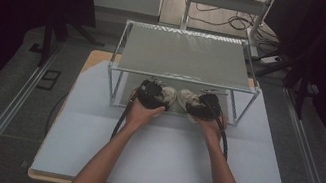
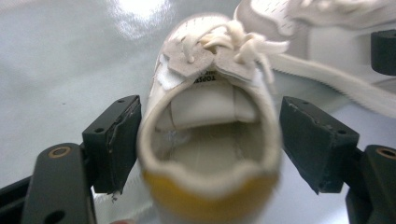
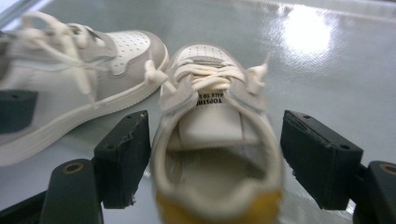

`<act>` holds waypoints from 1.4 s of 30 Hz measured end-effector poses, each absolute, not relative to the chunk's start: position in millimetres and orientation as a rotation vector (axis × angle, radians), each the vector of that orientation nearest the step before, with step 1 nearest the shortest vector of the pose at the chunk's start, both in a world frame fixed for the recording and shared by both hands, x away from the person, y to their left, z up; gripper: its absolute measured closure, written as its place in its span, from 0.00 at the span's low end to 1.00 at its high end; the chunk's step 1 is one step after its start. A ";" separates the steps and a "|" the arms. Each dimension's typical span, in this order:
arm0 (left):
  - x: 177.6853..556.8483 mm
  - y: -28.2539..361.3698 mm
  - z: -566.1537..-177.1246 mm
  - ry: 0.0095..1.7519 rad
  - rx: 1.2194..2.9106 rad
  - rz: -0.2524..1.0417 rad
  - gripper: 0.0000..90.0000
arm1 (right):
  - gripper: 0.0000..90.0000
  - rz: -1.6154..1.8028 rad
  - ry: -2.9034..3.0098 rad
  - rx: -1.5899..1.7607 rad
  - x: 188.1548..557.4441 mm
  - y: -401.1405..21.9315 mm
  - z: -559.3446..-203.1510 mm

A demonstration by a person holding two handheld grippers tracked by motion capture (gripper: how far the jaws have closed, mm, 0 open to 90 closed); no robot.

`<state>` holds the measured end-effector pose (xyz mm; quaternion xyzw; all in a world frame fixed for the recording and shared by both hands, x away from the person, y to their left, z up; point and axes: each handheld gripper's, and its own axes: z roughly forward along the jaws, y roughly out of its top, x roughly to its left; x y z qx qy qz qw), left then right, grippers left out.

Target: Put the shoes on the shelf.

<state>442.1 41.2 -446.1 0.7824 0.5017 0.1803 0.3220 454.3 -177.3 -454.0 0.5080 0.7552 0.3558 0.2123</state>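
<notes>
Two open tools (image 2: 208, 140) (image 3: 212, 154) straddling white shoes (image 2: 210, 135) (image 3: 215, 149), pads apart, inside shelf frame (image 1: 183, 77)

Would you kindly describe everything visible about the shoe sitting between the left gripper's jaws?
The left shoe is a small white sneaker with grey suede-like panels, a perforated toe, cream laces tied loosely, a printed tongue label and a yellow heel tab. It stands upright on the shiny lower shelf of the metal rack, heel toward the camera, beside its twin. The left gripper straddles its heel; the pad on the picture's left looks to touch it, the other stands clear.
</notes>
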 end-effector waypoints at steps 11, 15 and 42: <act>402.2 71.2 -424.5 1.230 2.018 0.509 0.46 | 0.40 1.083 2.070 1.323 409.9 -211.0 -429.3; 391.6 90.2 -426.4 1.255 1.982 0.521 0.61 | 0.52 1.126 2.048 1.330 400.6 -227.8 -428.5; 401.8 101.7 -472.4 1.318 2.028 0.324 0.92 | 0.95 1.005 2.159 1.378 414.6 -234.8 -475.9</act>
